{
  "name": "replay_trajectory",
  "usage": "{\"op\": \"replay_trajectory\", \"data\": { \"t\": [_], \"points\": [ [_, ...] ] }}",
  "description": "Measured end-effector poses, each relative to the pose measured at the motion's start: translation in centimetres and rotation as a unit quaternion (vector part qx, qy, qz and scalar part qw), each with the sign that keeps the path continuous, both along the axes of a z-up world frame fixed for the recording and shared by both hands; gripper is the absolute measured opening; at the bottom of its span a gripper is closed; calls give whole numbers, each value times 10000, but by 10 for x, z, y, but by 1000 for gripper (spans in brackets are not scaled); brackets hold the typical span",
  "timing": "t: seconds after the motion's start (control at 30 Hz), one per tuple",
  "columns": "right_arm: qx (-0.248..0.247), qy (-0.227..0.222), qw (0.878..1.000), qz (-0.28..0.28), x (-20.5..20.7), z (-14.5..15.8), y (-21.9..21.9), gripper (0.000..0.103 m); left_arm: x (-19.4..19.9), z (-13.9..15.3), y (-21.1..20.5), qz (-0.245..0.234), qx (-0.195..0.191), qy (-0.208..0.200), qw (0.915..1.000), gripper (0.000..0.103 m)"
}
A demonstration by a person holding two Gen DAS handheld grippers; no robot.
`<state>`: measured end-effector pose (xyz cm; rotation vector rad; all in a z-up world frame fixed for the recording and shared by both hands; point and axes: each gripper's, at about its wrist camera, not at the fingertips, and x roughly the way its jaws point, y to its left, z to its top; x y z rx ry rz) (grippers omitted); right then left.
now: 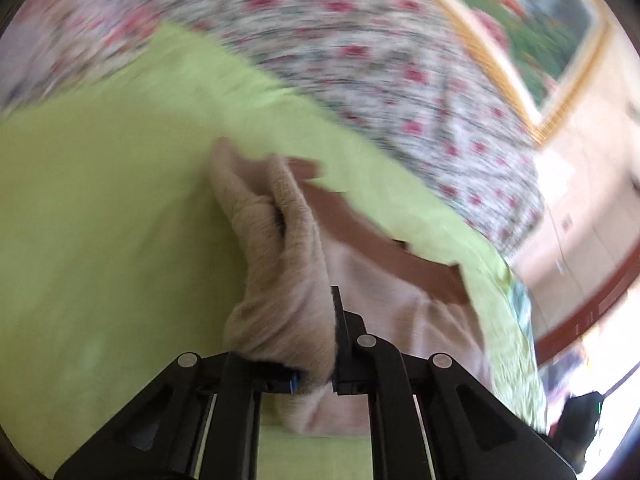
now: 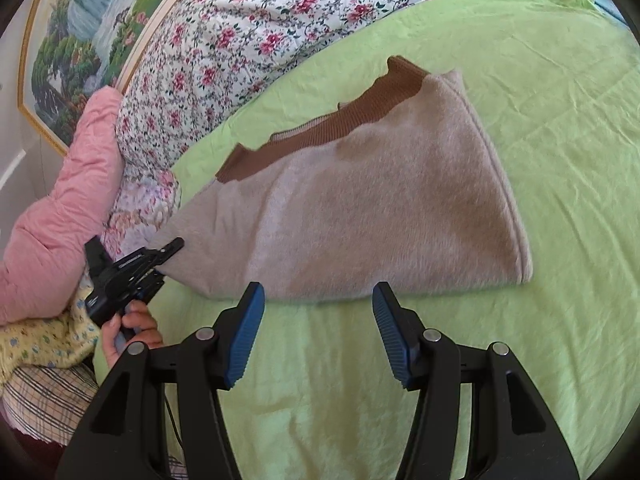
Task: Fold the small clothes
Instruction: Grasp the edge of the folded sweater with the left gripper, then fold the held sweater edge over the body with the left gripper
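This is a home bedroom: a bed under a green sheet (image 2: 520,160), with a floral quilt (image 2: 248,32) bunched along its far side and a pink duvet (image 2: 68,208) beside it. A gold-framed landscape painting (image 2: 80,40) (waterfall and trees) hangs on the wall behind.

The sweater (image 2: 360,200) lies on the bed (image 2: 540,320), its collar at the far side. The left gripper (image 2: 170,250) meets the sweater's left corner; the right gripper (image 2: 318,336) hangs just near of its near edge. A quilt (image 2: 248,40) lies beyond, a framed picture (image 2: 80,40) far left.
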<state>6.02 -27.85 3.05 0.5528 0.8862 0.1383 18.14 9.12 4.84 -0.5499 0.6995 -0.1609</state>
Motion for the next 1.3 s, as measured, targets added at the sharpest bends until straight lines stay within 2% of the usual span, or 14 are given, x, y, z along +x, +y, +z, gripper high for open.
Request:
{"op": "replay_trajectory", "data": {
  "t": [0.07, 0.17, 0.27, 0.37, 0.53, 0.67, 0.83, 0.9, 0.93, 0.97, 1.0, 1.07, 1.17, 1.3],
  "points": [
    [137, -32, 9999, -14, 10, 2, -11, 57, 3, 17, -28, -348, 232, -178, 9990, 8],
    [390, -8, 9992, -73, 24, 3, -28, 57, 8, 30, -72, -890, 320, -337, 9949, 8],
    [953, 40, 9954, -29, 43, 1, -44, 57, 10, 25, -119, -1451, 354, -289, 9884, 8],
    [1246, 116, 9920, 147, 67, -2, -49, 58, 11, 10, -154, -1731, 491, -162, 9835, 8],
    [1657, 287, 9847, 460, 110, -17, -45, 66, 10, -13, -168, -1857, 282, 137, 9821, 8],
    [1964, 532, 9758, 800, 153, -37, -30, 68, 12, -12, -158, -1850, 124, 120, 9826, 8],
    [2316, 605, 9637, 1182, 210, -51, -2, 68, 9, -10, -152, -1909, 161, 109, 9814, 8],
    [2260, 621, 9649, 1185, 228, -56, 3, 65, 10, -8, -152, -1903, 195, 108, 9815, 8],
    [2174, 627, 9665, 1215, 237, -57, 5, 56, 10, -7, -153, -1895, 229, 112, 9815, 8],
    [2037, 658, 9694, 1203, 245, -56, 6, 25, 9, -4, -154, -1898, 261, 105, 9814, 8],
    [2022, 661, 9701, 1169, 248, -54, 6, 19, 8, -1, -156, -1917, 266, 85, 9811, 8],
    [1928, 411, 9728, 1217, 246, -37, 3, 18, 6, 8, -162, -1972, 281, -5, 9800, 8],
    [1444, -110, 9809, 1298, 227, 1, -9, 17, 4, 18, -184, -2212, 276, -138, 9747, 8],
    [728, -270, 9902, 1163, 201, 21, -42, 17, 5, 11, -225, -2508, 324, -194, 9673, 8]
  ]
}}
